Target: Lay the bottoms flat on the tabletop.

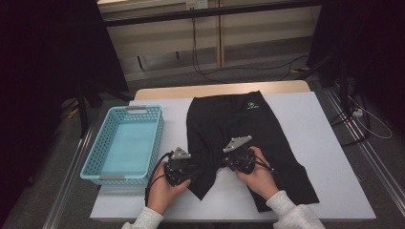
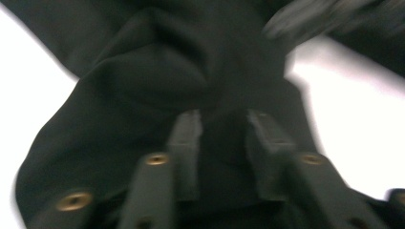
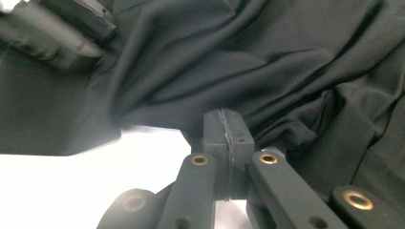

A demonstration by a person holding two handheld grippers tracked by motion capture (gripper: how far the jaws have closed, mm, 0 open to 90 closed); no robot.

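A pair of black shorts [image 1: 239, 129] lies spread on the white bench [image 1: 329, 157] beside a blue basket [image 1: 125, 145]. The right tongs [image 3: 224, 126] are clenched on the crotch hem; the left tongs [image 2: 222, 129], parted, straddle a leg fold. Folding appears underway; next, the left must clamp.

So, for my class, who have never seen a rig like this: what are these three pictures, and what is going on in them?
A person holds a two-jaw tool in each hand. The high view looks down on a white table bearing black shorts and an empty blue basket. The other two pictures come from cameras riding on the tools. The right gripper is shut on the edge of the shorts. The left gripper has its jaws apart, with the dark fabric lying between them, not pinched.
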